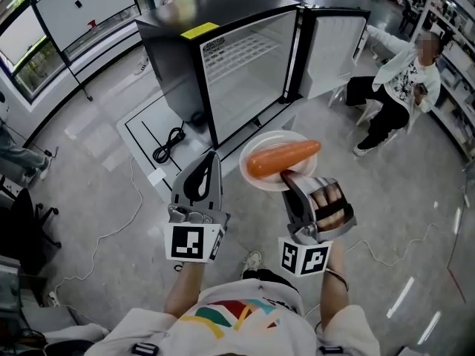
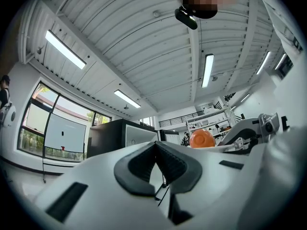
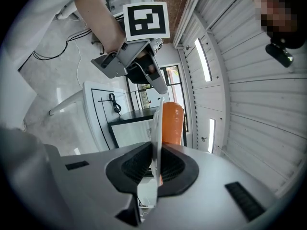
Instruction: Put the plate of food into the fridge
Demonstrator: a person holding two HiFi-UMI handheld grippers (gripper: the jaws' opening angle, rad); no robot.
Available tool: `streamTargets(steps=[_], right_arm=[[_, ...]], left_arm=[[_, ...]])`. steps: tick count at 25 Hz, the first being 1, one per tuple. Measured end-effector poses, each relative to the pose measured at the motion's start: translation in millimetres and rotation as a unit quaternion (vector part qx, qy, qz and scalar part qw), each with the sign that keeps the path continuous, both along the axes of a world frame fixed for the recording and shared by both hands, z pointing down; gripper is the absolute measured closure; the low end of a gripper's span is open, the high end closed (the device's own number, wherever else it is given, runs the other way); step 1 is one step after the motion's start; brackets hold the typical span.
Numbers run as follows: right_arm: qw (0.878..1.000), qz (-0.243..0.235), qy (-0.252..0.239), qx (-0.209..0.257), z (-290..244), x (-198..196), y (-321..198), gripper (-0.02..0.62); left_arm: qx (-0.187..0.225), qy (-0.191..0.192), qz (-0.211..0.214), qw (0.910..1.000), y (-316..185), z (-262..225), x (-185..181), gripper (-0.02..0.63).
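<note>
While the right gripper [image 1: 288, 178] pinches the near rim of the white plate [image 1: 278, 136], its jaws narrow and clamped on that thin edge, the left gripper [image 1: 214, 158] hangs just beside it with its jaws pressed together on nothing. What looks like a carrot [image 1: 283, 159] lies across the plate, which is held in the air in front of the fridge [image 1: 215, 17], outside its open mouth. A black cable [image 1: 169, 143] lies coiled before the fridge. The fridge's door [image 1: 338, 39] stands swung wide, and beyond it a person [image 1: 401, 76] sits.
</note>
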State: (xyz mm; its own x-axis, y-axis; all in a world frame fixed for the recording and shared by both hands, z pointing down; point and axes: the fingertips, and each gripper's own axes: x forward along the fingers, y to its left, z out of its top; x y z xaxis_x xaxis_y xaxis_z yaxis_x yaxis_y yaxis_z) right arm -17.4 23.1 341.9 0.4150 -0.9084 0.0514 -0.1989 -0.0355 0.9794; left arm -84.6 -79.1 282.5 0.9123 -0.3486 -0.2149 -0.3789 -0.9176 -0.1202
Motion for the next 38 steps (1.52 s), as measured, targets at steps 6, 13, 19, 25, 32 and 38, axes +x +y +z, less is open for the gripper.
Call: streamTargets(steps=[6,13,19,25,32,38], right_arm=[[1.0,-0.004,0.002,-0.005,-0.5,37.2,-15.1,0.568],[1.0,0.006,0.001,-0.007,0.6,54.3,-12.5,0.568],[1.0,0.013,0.0,0.003,-2.8,67.7,-9.1,0.568],[1.0,0.009,0.002,-0.005,4.0,92.9,-19.9,0.568],[1.0,-0.021,0.012,-0.006,5.3,130.6,-55.8,0.568],[0.998,-0.047,0.024,-0.017,4.2,183.7,-91.1,0.566]], left_arm=[[0.001,0.005,-0.011,0.9999,-15.3,-9.5,25.4,0.6],[-0.001,0.001,-0.01,0.9999,-19.7,-9.0,37.1,0.6],[0.0,0.001,-0.006,1.0,-20.4,-9.6,53.5,0.6],[-0.003,-0.002,-0.012,0.9999,-30.5,-2.3,76.5,0.6],[-0.018,0.005,-0.023,0.9996,-56.7,6.9,120.8,0.6],[-0.034,0.005,-0.035,0.9988,-81.7,15.9,175.0,0.6]])
